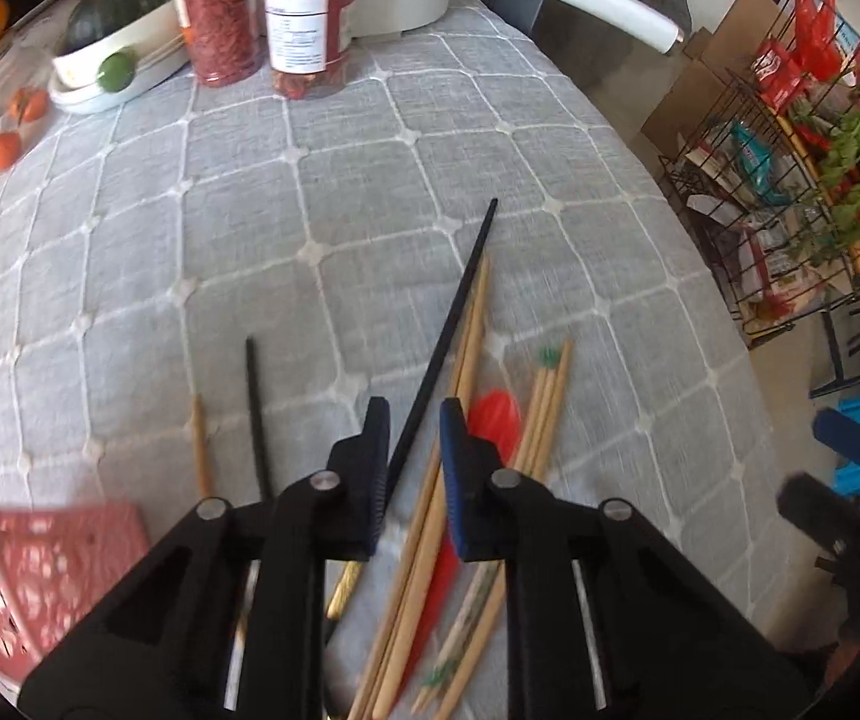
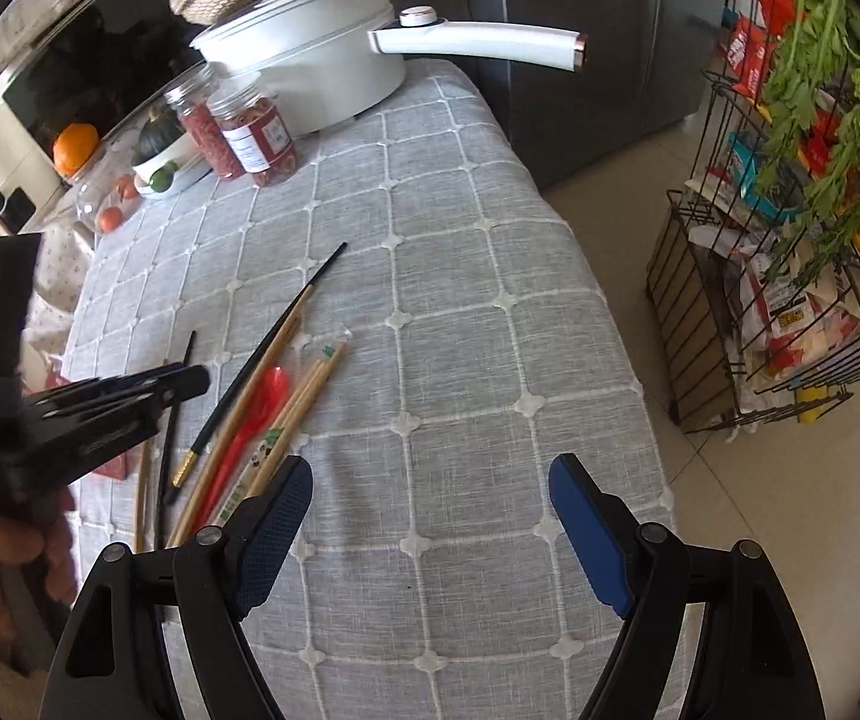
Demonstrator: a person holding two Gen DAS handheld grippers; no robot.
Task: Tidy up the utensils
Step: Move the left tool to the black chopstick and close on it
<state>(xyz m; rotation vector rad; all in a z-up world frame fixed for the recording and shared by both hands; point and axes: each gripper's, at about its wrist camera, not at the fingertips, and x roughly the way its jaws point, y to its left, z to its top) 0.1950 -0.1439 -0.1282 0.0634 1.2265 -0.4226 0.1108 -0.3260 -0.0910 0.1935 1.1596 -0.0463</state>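
Mixed utensils lie on the grey checked cloth (image 2: 460, 330): a long black chopstick (image 1: 460, 300) (image 2: 267, 348), wooden chopsticks (image 1: 469, 354) (image 2: 294, 315), a paper-wrapped pair (image 1: 544, 408) (image 2: 309, 384), a red spoon (image 1: 493, 420) (image 2: 267, 390), and a second black chopstick (image 1: 255, 408) (image 2: 174, 414). My left gripper (image 1: 414, 444) (image 2: 189, 384) hovers over the pile. Its jaws stand a narrow gap apart. The long black chopstick shows in that gap beside the left pad, unpinched. My right gripper (image 2: 430, 516) is wide open over bare cloth, right of the pile.
A pink perforated basket (image 1: 39, 576) sits at the left. A white pot (image 2: 309, 60), two jars (image 2: 249, 132) and a bowl with a squash (image 2: 159, 162) stand at the back. The table edge drops off at the right, beside a wire rack with greens (image 2: 790, 240).
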